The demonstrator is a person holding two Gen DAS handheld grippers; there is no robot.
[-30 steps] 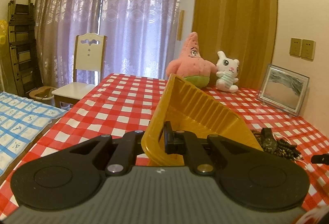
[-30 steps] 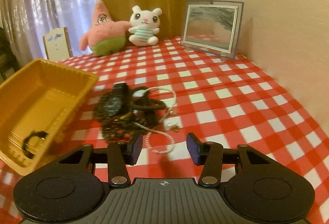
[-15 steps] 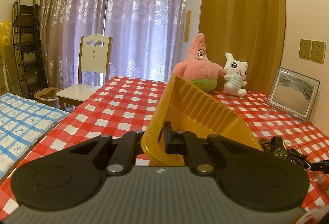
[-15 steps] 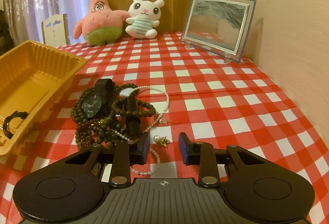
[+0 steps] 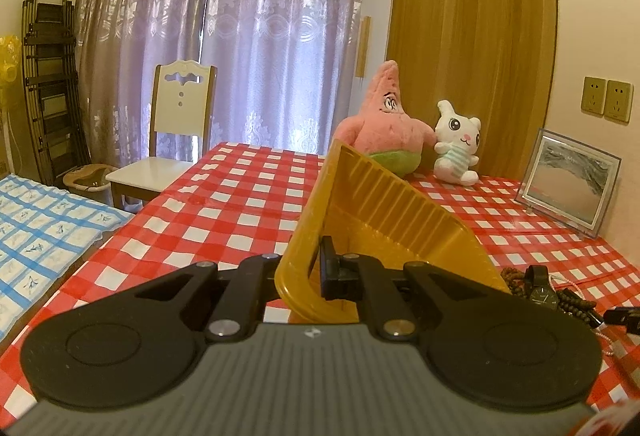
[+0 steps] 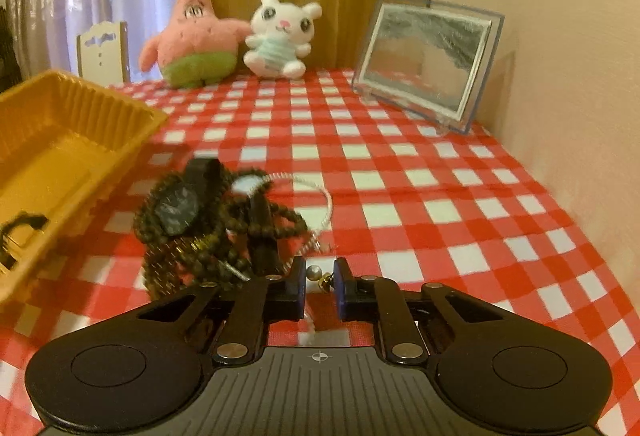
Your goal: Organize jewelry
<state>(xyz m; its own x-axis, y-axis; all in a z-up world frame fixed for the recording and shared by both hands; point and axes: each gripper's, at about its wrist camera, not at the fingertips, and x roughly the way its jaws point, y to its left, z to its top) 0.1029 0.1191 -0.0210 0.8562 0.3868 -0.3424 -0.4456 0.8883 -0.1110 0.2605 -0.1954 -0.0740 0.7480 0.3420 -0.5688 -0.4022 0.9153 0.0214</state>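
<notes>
The left tongs (image 5: 308,278) pinch the rim of the yellow tray (image 5: 400,212), tipping it up to catch things. The right tongs (image 6: 319,282) are partly open around a pearl earring (image 6: 318,273) on the table (image 6: 420,172), beside the tangled beads and watch (image 6: 178,204).

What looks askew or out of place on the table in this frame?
The yellow tray sits tilted, its rim clamped by the left gripper and one side raised. The jewelry lies as one tangled heap on the tablecloth, with a small pearl earring apart between the right gripper fingers.
</notes>
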